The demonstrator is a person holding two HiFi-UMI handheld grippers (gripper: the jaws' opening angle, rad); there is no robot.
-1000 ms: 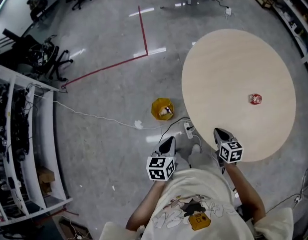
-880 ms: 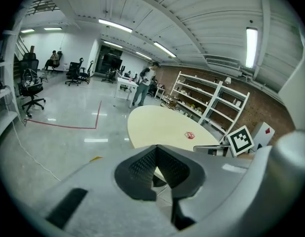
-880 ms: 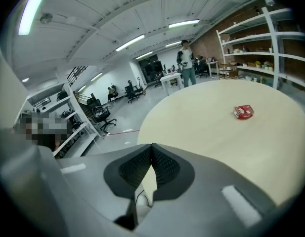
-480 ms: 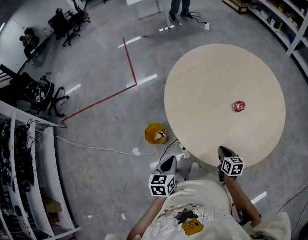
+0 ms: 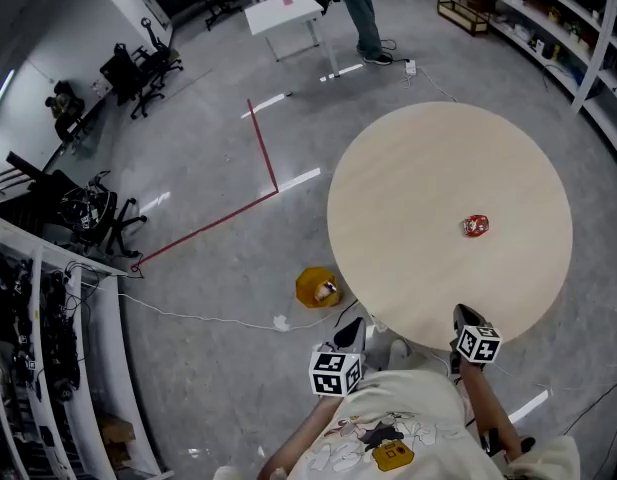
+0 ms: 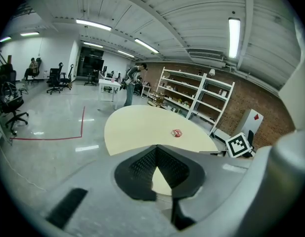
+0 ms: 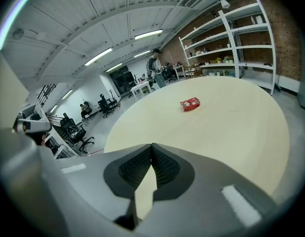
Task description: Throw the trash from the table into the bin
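Because nothing holds it yet, wrapper: lies alone, right of centre on the table, well apart from both grippers.
Table: round, pale wood, otherwise bare.
Right gripper: jaws pressed together, empty, at the table's lower edge, pointing across it toward the wrapper (likely the one to fetch it).
Left gripper: jaws together, empty, off the table at lower centre.
Bin: yellow, on the floor just left of the table, handy for the drop.
Room: glossy grey floor, red tape line, chairs upper left, shelves upper right.
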